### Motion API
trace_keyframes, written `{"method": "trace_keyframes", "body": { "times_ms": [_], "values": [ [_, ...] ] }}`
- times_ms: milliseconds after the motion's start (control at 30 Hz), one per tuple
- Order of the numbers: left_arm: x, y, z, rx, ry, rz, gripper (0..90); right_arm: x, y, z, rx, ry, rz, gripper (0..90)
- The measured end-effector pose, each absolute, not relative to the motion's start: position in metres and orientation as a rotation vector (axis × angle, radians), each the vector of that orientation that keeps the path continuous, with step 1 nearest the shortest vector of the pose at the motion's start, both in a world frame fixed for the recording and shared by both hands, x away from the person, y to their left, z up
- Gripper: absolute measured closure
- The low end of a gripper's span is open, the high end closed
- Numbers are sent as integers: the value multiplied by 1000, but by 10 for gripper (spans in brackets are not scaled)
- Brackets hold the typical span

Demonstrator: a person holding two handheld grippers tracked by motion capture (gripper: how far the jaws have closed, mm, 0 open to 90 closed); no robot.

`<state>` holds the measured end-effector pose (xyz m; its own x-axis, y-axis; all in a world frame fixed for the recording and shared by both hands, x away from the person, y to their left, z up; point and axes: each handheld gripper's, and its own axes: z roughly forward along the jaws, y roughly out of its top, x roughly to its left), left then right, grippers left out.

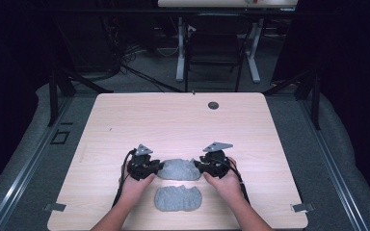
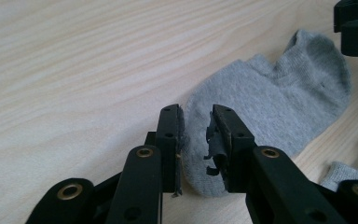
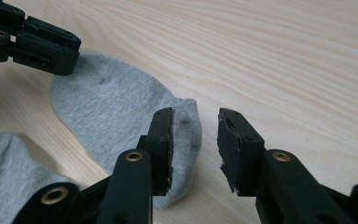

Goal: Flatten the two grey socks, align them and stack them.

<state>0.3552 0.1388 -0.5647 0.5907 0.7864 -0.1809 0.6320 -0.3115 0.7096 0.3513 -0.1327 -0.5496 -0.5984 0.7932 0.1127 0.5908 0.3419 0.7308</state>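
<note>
A grey ankle sock [image 1: 178, 169] lies flat on the wooden table [image 1: 173, 120], between my two grippers. My left gripper [image 1: 160, 167] is at the sock's left end. In the left gripper view its jaws [image 2: 196, 112] stand apart over that end of the sock [image 2: 279, 102], and the pads do not press it. My right gripper [image 1: 197, 167] is at the sock's right end. Its jaws [image 3: 196, 114] are apart too, one over the sock's edge [image 3: 116, 107], the other over bare wood. A second grey sock [image 1: 178, 198] lies nearer the front edge.
Both hands rest low on the table near its front. A small dark round hole [image 1: 213, 105] sits at the table's far side. Beyond the table stand a dark chair [image 1: 214, 48] and white desk legs. Bare wood stretches to the left, right and far side.
</note>
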Motion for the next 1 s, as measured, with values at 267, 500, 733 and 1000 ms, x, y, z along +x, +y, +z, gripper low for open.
{"method": "trace_keyframes", "body": {
  "times_ms": [267,500,733,1000],
  "values": [
    [360,137,-568,2047,1135,234,849,359,-127,-562,1284,2399,1067,763],
    [357,140,-567,2061,1138,250,885,355,-128,-558,1243,2401,1042,862],
    [349,145,-557,2046,1098,268,886,347,-132,-551,1225,2382,1092,863],
    [344,148,-547,2038,1069,273,886,340,-132,-539,1190,2373,1132,863]
  ]
}}
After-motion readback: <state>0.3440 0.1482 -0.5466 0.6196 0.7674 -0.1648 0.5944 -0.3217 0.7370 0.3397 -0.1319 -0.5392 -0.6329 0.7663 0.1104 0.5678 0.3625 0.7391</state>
